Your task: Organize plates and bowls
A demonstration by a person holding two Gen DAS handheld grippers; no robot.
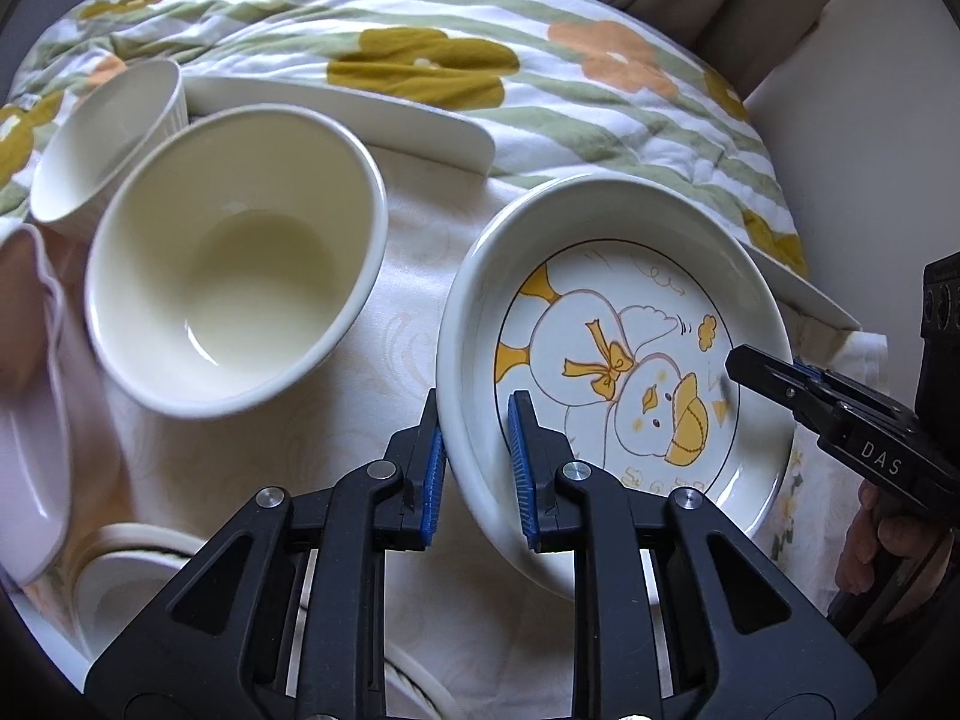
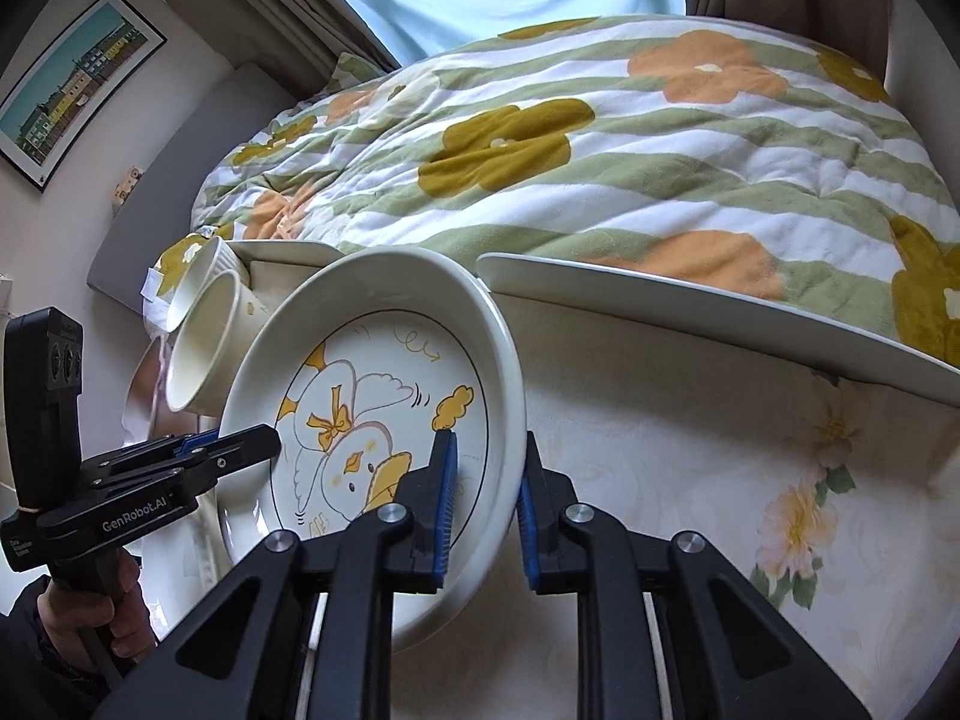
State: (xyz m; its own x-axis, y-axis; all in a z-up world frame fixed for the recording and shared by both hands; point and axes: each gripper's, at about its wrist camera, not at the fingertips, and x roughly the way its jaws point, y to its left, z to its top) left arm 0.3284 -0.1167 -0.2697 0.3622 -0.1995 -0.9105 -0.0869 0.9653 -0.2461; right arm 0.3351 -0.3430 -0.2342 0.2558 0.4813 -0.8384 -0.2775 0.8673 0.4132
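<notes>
A white deep plate with a yellow duck drawing is held tilted above the tablecloth; it also shows in the right wrist view. My left gripper is shut on its near left rim, one pad inside and one outside. My right gripper is shut on its opposite rim, and shows in the left wrist view. The left gripper shows at the plate's left in the right wrist view. A large cream bowl and a smaller ribbed white bowl stand to the left.
A pink dish lies at the far left and a small white bowl at the lower left. A flat white plate rests at the table's far edge against a flowered quilt. The floral tablecloth extends right.
</notes>
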